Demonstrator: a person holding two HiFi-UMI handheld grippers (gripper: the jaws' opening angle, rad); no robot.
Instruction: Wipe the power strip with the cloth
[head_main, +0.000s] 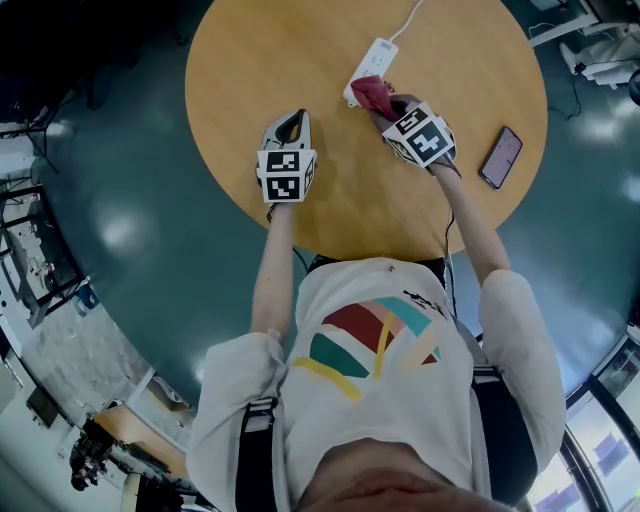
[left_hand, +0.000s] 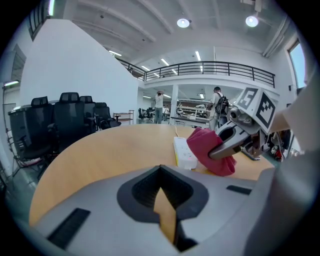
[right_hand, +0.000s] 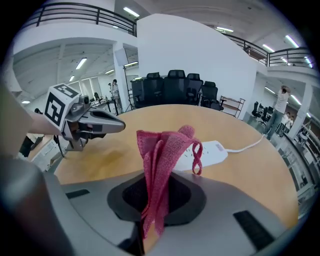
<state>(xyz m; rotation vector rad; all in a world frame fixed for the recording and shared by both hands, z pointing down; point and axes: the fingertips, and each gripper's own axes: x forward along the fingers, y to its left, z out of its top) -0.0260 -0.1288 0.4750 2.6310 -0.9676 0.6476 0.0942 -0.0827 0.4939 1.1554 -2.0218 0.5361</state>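
Head view: right gripper (head_main: 388, 108), fingers clamped on the red cloth (head_main: 375, 93), holds it at the near end of the white power strip (head_main: 372, 62). We judge the wiping barely begun, with most of the strip left. We note the left gripper (head_main: 292, 122) left of the strip, fingers closed on nothing. Count: one strip, one cloth, one phone (head_main: 500, 157) right of the strip, two grippers, one bench (head_main: 260, 60).

The power strip (head_main: 368, 62) lies on the table (head_main: 300, 60) toward its far side, with its cord (head_main: 410, 20) running off behind. The cloth (head_main: 375, 93), between the right tool's (head_main: 385, 108) jaws, seems to rest on the strip's near end. The left tool (head_main: 292, 122) sits to their left. A phone (head_main: 501, 157) lies far right.
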